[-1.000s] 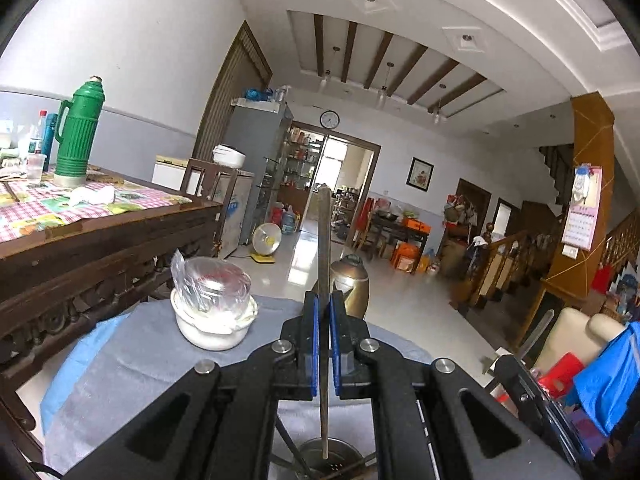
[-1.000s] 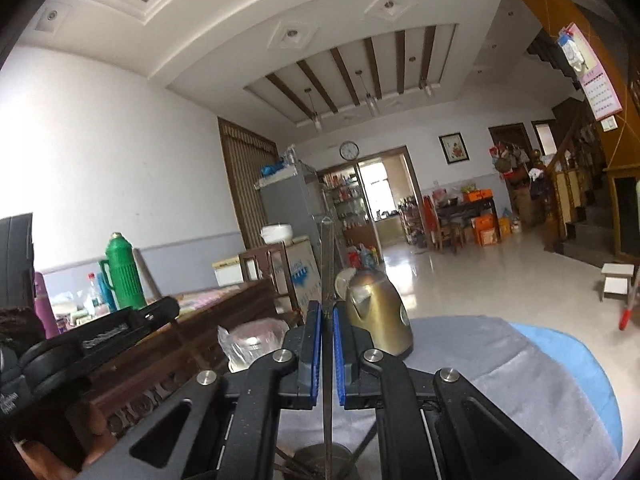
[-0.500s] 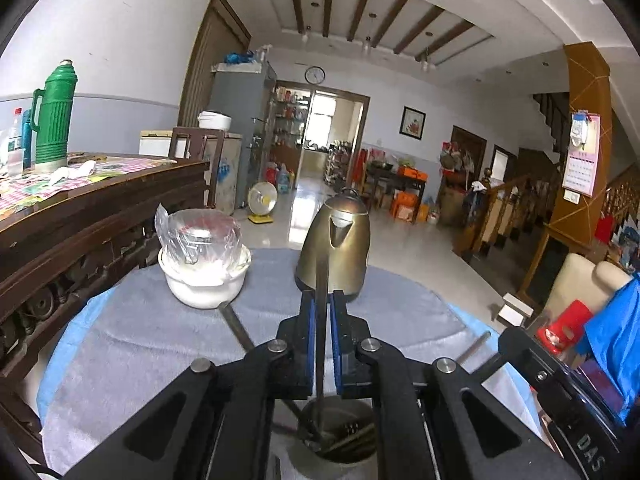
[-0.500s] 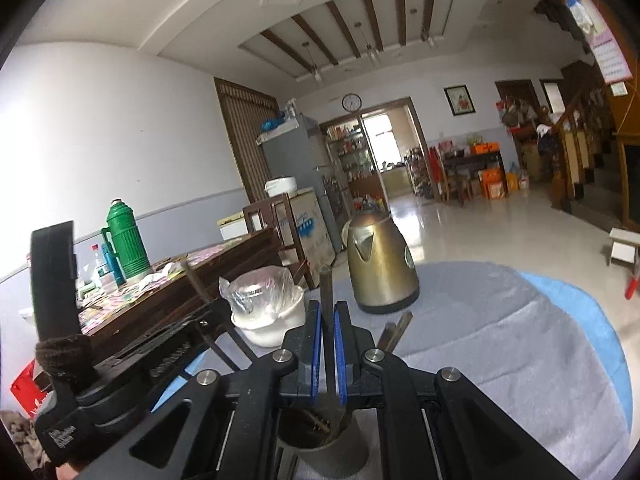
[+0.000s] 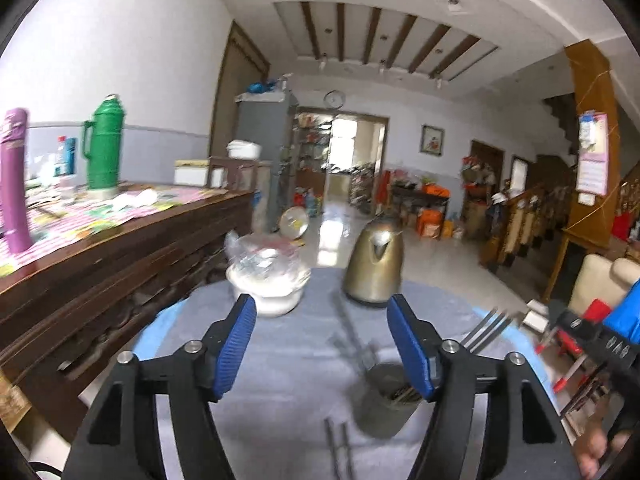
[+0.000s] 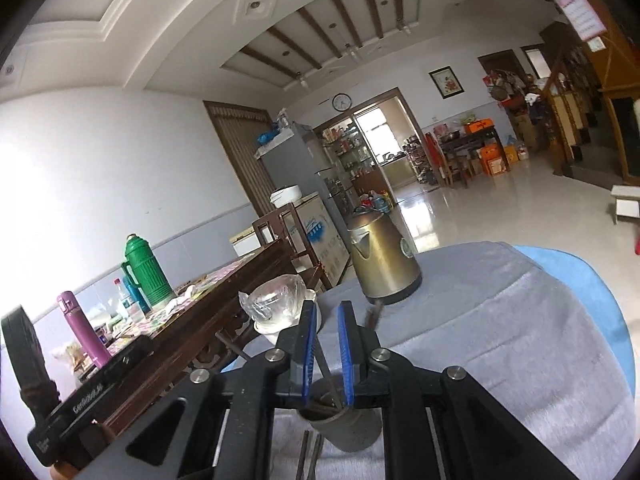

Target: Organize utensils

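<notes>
I am holding my wide-open left claw [image 5: 322, 344] beside the holder cup [image 5: 386, 400], my part-open right claw [image 6: 325, 354] directly over it.

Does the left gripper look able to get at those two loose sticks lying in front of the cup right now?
Probably yes. The left gripper is open and holds nothing, and the two loose sticks lie bare on the grey cloth below it, beside the utensil cup. Nothing covers them; it would need to tip downward.
</notes>
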